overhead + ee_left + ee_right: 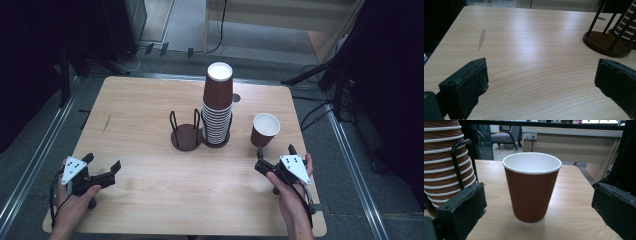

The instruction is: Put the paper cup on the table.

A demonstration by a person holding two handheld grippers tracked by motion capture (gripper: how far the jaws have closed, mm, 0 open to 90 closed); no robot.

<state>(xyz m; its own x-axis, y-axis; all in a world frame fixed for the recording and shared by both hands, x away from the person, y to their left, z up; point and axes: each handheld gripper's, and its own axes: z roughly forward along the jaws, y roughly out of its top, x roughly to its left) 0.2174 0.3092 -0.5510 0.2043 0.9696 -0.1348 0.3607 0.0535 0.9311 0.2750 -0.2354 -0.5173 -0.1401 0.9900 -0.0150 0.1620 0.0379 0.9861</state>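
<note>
Standing wide apart, the right gripper's [539, 205] jaws flank the cup [531, 187] untouched.

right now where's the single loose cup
In the high view the single cup stands upright on the table's right half, just right of the stacked cups and just ahead of the open right gripper.

The cup stack [446, 162] is cut off by the right gripper view's left edge.

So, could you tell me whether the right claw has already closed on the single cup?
No, the right claw is open, its jaws apart on either side of the single cup.
</note>
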